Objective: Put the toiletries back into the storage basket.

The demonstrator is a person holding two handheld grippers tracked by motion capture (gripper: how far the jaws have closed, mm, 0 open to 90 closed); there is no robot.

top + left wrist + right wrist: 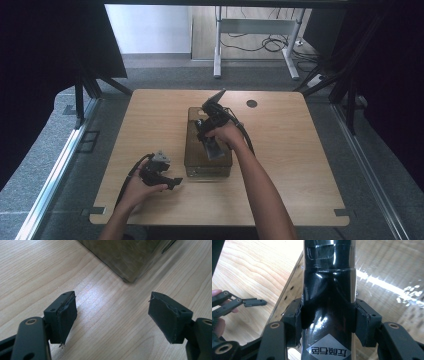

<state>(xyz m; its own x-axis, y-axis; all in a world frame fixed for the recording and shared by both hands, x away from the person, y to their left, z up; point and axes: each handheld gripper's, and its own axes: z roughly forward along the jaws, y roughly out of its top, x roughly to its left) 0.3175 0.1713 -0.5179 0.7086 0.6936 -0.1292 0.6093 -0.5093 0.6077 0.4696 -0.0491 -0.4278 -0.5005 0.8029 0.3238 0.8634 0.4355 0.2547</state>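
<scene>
- Black and glossy, that's the bottle [329, 290] sitting between the pads of my right gripper [328, 322]; both pads press on its sides, so I've got it clamped.
- A silver diamond label with dark characters shows on the bottle's near end in the right gripper view.
- From the high view, my right gripper [212, 131] hangs over the smoky clear plastic box [192, 150] in the middle of the table [290, 150], the bottle above the box's inside.
- Whether the bottle touches the box floor, I cannot tell.
- My right hand [227, 135] wraps the gripper body, forearm coming in from the near edge.
- My left gripper [172, 182] rests low at the near left, just beside the box's near left corner.
- In the left gripper view its jaws stand wide apart with bare wood grain between them, nothing held.
- A corner of the box [130, 260] shows just beyond those jaws, not touching them.
- My left hand [142, 187] holds that gripper, cable looping off to the left.
- A small dark round hole [251, 103] sits in the table's far side, right of the box.
</scene>
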